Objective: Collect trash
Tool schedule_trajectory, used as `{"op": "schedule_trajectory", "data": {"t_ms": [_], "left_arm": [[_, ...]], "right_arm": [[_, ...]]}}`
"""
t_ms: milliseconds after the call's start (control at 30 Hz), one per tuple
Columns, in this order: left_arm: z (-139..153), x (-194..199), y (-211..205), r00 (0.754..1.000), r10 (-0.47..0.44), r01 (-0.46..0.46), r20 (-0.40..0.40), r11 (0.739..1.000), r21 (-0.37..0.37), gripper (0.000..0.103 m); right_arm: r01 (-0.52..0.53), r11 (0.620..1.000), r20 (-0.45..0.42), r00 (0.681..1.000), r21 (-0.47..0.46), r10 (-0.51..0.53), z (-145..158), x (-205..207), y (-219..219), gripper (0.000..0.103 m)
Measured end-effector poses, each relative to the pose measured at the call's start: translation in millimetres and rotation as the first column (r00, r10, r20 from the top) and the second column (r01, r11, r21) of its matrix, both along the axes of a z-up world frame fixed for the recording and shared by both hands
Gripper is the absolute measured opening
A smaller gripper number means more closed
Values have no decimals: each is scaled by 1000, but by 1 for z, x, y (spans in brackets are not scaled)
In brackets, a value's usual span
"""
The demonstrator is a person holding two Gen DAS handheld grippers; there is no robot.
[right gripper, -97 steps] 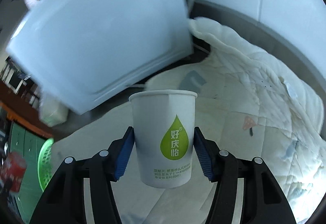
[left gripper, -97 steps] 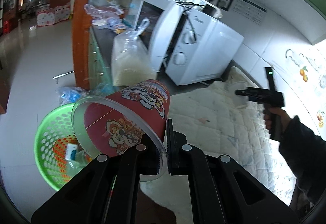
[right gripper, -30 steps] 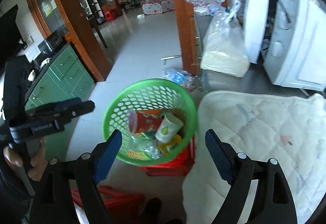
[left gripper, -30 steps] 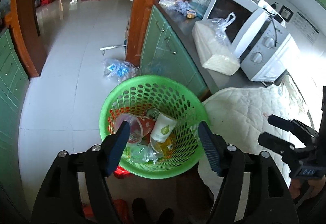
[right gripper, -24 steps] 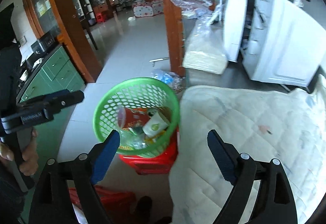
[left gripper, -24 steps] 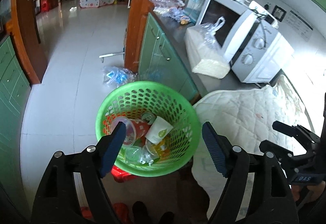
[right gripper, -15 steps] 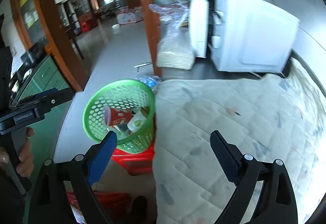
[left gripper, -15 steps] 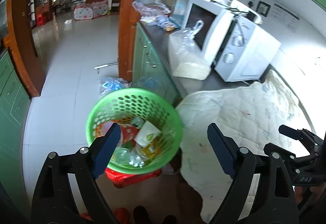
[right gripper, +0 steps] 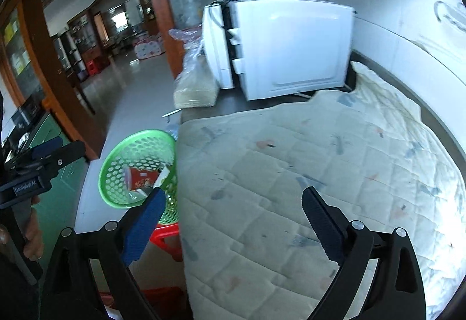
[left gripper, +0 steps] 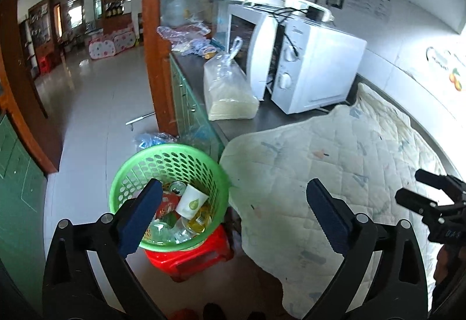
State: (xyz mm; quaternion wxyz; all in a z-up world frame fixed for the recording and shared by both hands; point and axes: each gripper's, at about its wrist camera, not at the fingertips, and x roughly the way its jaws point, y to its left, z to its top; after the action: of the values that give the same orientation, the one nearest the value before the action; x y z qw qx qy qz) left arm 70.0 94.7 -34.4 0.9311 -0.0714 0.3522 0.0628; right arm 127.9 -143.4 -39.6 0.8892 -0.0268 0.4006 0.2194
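Note:
A green mesh basket (left gripper: 137,174) stands on a red stool (left gripper: 189,260) beside the counter; it also shows in the right wrist view (right gripper: 116,171). Inside lie a white paper cup (left gripper: 190,202) with a green drop logo, a red noodle cup (right gripper: 141,178), a can (left gripper: 178,188) and clear plastic. My left gripper (left gripper: 233,212) is open and empty above the basket's right side. My right gripper (right gripper: 233,221) is open and empty over the quilted cloth (right gripper: 305,162); it also shows at the left wrist view's right edge (left gripper: 428,194).
The cream quilted cloth (left gripper: 335,162) covers the counter. Behind it stand two white microwave ovens (left gripper: 308,69) and a clear bag of rice (left gripper: 227,93). Green cabinets (left gripper: 192,107), a wooden pillar (left gripper: 154,37) and tiled floor (left gripper: 96,104) lie to the left.
Both grippers were shut on cups, red noodle cup left and white paper cup right; both cups now lie in the basket and both grippers are open. Both views have swung right toward the counter.

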Motion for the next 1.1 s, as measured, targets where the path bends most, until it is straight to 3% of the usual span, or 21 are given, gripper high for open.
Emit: {"op": "schedule_trajectory", "data": {"t_ms": [367, 533, 1100], "left_arm": [[5, -1, -29, 1000, -25, 25, 0, 999, 33, 98], [9, -6, -45, 999, -40, 39, 13, 995, 92, 98], [18, -19, -70, 995, -64, 54, 76, 990, 128, 98]], "right_arm": [[99, 995, 2, 995, 4, -99, 3, -13, -44, 92], [136, 991, 12, 991, 14, -136, 7, -18, -60, 92], [181, 983, 82, 980, 11, -181, 24, -31, -75, 93]]}}
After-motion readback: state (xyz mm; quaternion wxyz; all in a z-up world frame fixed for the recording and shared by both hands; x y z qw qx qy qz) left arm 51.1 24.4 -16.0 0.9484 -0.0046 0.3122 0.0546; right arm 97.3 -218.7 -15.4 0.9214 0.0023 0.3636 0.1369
